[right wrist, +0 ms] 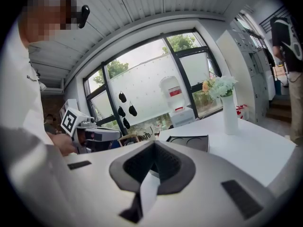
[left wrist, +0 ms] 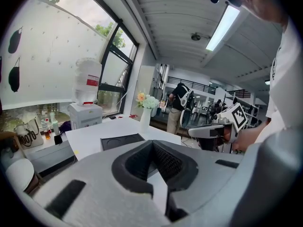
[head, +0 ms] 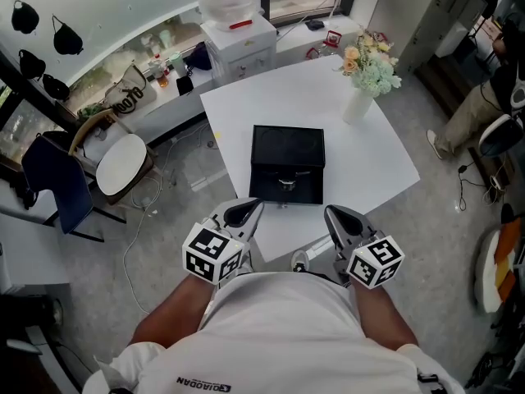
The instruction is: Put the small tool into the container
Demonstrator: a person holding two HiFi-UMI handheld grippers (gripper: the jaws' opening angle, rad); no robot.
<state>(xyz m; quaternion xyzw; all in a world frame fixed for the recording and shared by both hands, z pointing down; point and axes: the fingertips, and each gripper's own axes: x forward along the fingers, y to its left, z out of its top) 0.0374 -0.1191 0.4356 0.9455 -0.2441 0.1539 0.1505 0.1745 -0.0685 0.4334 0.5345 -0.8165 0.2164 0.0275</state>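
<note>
Head view has the black case (head: 287, 164) lying open in the middle of the white counter (head: 377, 162). A small shiny metal piece (head: 287, 183) sits in its near half. I'd guess that is the tool, though it is too small to be sure and may be only a clasp. The left gripper (head: 244, 213) and the right gripper (head: 340, 218) hang at the near counter edge, well short of the case, each with its fingers pressed together on nothing. Such a piece looks light, hard and slippery, so I'd pinch it across its narrow middle. Open counter lies on both sides of the case; only the vase of flowers (head: 361, 97) at the far right corner needs minding
</note>
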